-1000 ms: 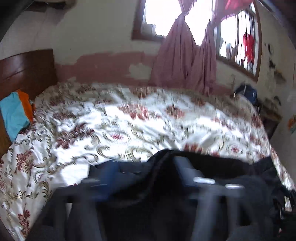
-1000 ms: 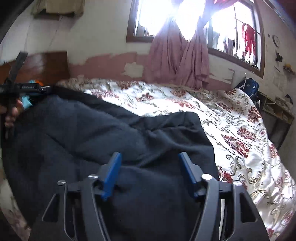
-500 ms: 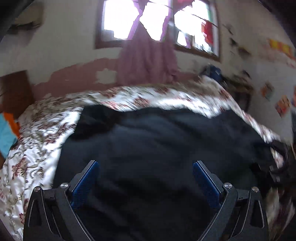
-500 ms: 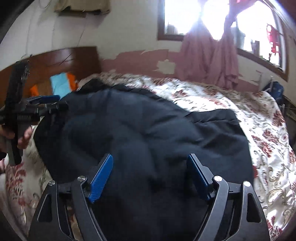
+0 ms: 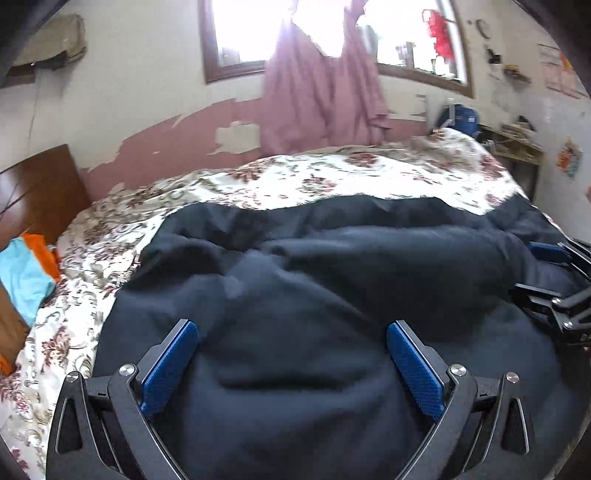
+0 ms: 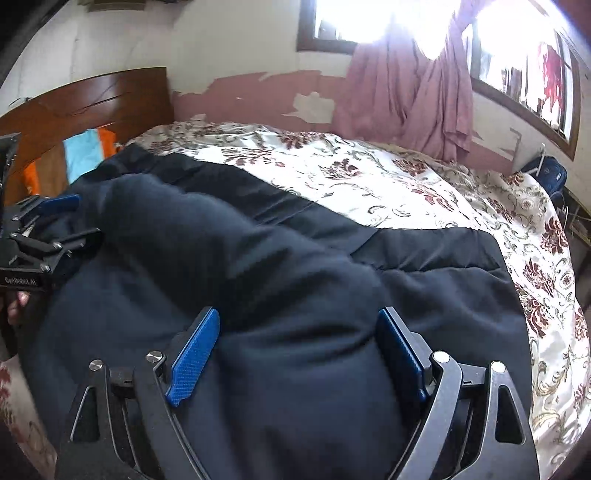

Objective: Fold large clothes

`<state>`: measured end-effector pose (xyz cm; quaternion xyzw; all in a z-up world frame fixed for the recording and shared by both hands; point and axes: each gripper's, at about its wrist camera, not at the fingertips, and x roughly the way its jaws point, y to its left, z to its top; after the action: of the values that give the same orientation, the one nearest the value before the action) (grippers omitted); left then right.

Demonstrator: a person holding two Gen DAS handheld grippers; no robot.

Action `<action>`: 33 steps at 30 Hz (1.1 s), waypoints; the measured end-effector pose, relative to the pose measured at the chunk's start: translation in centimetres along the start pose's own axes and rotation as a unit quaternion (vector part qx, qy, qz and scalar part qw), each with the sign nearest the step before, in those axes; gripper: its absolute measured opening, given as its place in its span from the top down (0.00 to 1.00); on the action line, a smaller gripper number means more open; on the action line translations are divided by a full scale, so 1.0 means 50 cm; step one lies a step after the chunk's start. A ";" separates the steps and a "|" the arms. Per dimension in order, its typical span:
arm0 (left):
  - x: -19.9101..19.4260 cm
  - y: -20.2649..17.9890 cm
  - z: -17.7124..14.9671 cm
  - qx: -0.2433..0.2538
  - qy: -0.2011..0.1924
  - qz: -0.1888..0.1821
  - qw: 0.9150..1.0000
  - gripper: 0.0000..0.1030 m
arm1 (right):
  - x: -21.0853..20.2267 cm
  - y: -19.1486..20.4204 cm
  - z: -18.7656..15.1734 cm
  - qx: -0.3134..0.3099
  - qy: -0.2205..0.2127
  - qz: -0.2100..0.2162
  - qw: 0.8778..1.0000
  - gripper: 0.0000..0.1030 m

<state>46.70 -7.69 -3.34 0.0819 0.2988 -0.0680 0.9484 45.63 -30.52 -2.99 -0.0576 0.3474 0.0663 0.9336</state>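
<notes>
Spreading across the near half of the bed (image 5: 369,177), a large dark navy garment (image 5: 295,295) is seen lying in soft, rumpled folds on the floral bedspread (image 6: 406,184). In the right wrist view the garment (image 6: 258,277) is shown bunched into a thick roll running from upper left to the centre, with a flatter panel laid out to the right, its edge straight against the bedspread.

The left claw (image 5: 291,354) is held wide apart above the garment, its blue pads (image 5: 168,373) standing clear of the cloth on either side; nothing is gripped, and its jaws have just been opening further. The right claw (image 6: 295,350) is likewise parted, its jaws having just been opening, with the fabric lying between the blue pads (image 6: 194,363) but not pinched by them. Whether the pads brush the cloth cannot be told.

Each claw is caught in the other's view: the right claw (image 5: 557,291) at the garment's right edge, and the left claw (image 6: 40,236) at its left edge, with fingers of a hand (image 6: 16,308) partly seen below it.

A wooden headboard (image 6: 92,107) is seen at the left, with turquoise and orange cloth (image 6: 86,151) against it. Pink curtains (image 5: 321,96) are hung at a bright window (image 6: 351,18) beyond the bed.
</notes>
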 end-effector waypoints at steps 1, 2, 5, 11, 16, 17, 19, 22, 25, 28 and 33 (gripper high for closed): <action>0.006 0.005 0.004 -0.004 0.001 0.006 1.000 0.00 | 0.011 -0.005 0.007 0.001 0.001 -0.004 1.000 0.20; 0.019 0.017 0.013 -0.014 0.003 0.016 1.000 0.00 | 0.022 -0.008 0.014 -0.001 0.001 -0.010 1.000 0.20; 0.053 0.056 0.021 -0.047 0.014 0.024 0.999 0.00 | 0.050 -0.008 0.024 -0.007 0.002 -0.017 1.000 0.20; 0.121 0.110 0.014 -0.115 0.045 -0.030 0.992 0.00 | 0.108 -0.014 0.040 0.002 0.020 0.000 1.000 0.14; 0.153 0.115 0.003 -0.130 0.041 -0.050 0.989 0.00 | 0.138 -0.032 0.033 0.029 0.024 0.029 0.999 0.10; 0.159 0.115 0.001 -0.133 0.042 -0.053 0.989 0.00 | 0.144 -0.033 0.030 0.033 0.024 0.032 0.999 0.09; 0.166 0.118 0.001 -0.138 0.044 -0.059 0.988 0.00 | 0.157 -0.039 0.027 0.040 0.029 0.040 0.998 0.08; 0.176 0.118 -0.001 -0.146 0.041 -0.064 0.986 0.00 | 0.173 -0.048 0.022 0.050 0.035 0.050 0.997 0.07; 0.177 0.118 -0.002 -0.146 0.040 -0.064 0.986 0.00 | 0.186 -0.052 0.020 0.057 0.037 0.057 0.996 0.07; 0.182 0.110 -0.001 -0.141 0.038 -0.058 0.988 0.00 | 0.192 -0.051 0.018 0.058 0.037 0.057 0.996 0.07; 0.185 0.096 0.002 -0.127 0.039 -0.041 0.990 0.00 | 0.196 -0.052 0.018 0.058 0.040 0.057 0.996 0.06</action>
<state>55.13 -3.76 -8.06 -0.0493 0.3451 -0.0649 0.9350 53.97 -32.10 -8.60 0.0140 0.3905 0.0967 0.9154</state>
